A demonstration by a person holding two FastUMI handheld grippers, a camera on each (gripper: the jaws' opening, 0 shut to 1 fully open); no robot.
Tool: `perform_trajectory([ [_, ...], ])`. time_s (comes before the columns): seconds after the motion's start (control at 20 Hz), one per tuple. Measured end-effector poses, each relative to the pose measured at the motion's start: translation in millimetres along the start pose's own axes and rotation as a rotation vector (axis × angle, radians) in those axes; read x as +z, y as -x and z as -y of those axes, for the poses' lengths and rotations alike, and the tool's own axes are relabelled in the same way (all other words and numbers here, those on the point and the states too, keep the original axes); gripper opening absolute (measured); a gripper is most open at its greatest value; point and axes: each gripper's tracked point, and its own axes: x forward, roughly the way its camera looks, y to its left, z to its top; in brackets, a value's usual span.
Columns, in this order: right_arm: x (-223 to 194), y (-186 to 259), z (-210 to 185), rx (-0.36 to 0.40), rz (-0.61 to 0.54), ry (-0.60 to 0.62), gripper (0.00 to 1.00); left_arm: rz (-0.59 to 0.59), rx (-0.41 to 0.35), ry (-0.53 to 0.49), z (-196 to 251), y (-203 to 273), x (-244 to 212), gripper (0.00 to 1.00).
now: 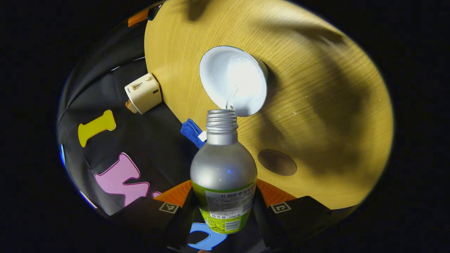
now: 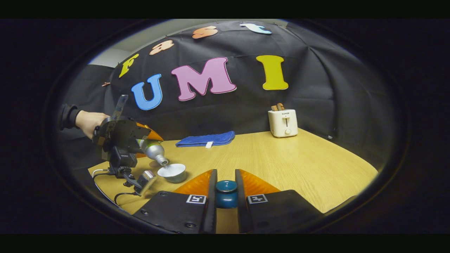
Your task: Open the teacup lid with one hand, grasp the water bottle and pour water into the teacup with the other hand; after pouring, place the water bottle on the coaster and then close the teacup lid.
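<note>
Left gripper view, 9 o'clock: toaster [image 1: 143, 93] and blue cloth [image 1: 191, 131] at the table [image 1: 316, 88] edge. Centre: my left gripper [image 1: 225, 207] is clamped on the water bottle [image 1: 223, 168], both fingers on its lower labelled body, neck tipped at 12 o'clock over the teacup [image 1: 232, 80]. A thin stream runs into the open cup, so I judge pouring is in hand. The coaster [image 1: 277, 162] lies bare at 4 o'clock from the cup.

Right gripper view, 9 o'clock: a hand [image 2: 89, 123] holds that left gripper. At 6 o'clock my right gripper [image 2: 225, 196] is closed on the lid [image 2: 226, 194], pinched by its knob, away from the cup.

Handling, my guess: the bottle is stiff metal with a smooth skin, getting lighter; keep hold at the label band. The cup and lid look like brittle ceramic, and the knob is small and slick.
</note>
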Motion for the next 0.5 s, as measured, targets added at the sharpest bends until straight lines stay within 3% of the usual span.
perform_trajectory([
  [0.1,-1.2,-0.6,-1.9,0.004,-0.001,-0.004,0.24,-0.006,0.003,-0.005,0.3,-1.1,-0.6,0.79],
  [0.35,-4.9,0.0,-7.1,0.010,-0.004,-0.007,0.32,-0.012,0.021,-0.022,-2.6,-1.9,-1.6,0.79],
  [0.4,-4.3,0.6,-8.9,0.013,-0.004,-0.006,0.24,-0.017,0.021,-0.022,-1.9,-1.6,-1.8,0.79],
  [0.5,-5.7,0.2,-10.5,0.016,-0.007,-0.002,0.28,-0.019,0.028,-0.022,-2.5,-1.1,-0.8,0.79],
])
